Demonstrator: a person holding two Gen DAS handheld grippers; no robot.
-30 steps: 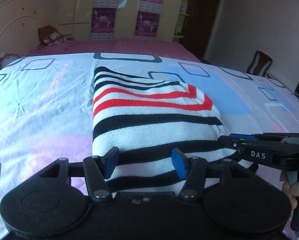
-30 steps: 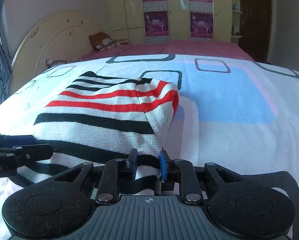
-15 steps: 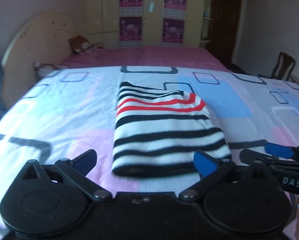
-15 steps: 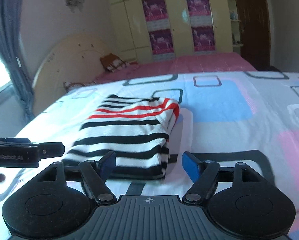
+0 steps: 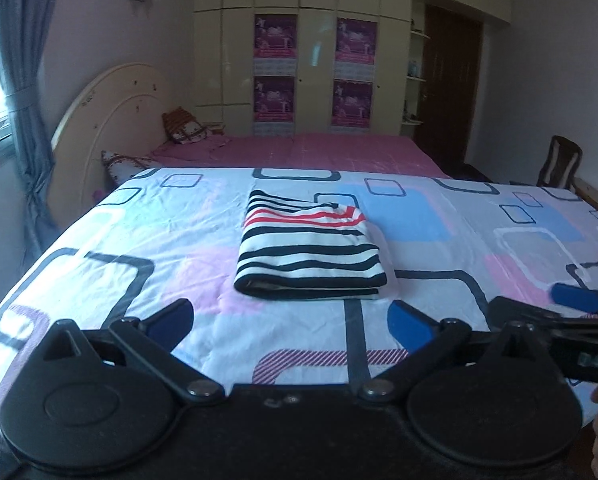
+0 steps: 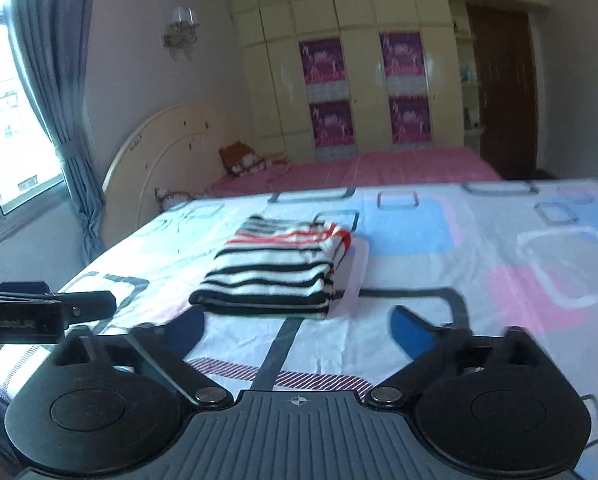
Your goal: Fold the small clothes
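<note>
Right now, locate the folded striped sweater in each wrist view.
Left wrist: striped sweater lies centre frame on the patterned bedsheet.
Right wrist: striped sweater lies centre-left on the bedsheet.
Shared landmark: purple posters on the wardrobe.

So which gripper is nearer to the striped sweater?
Left, barely: the left gripper faces the striped sweater squarely, short of its near edge; the right gripper sits off its right corner. Both just opened, nothing between them.

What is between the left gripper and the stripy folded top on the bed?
Nothing but bare bedsheet. In the left wrist view, the open left gripper sits apart from the striped top.
</note>
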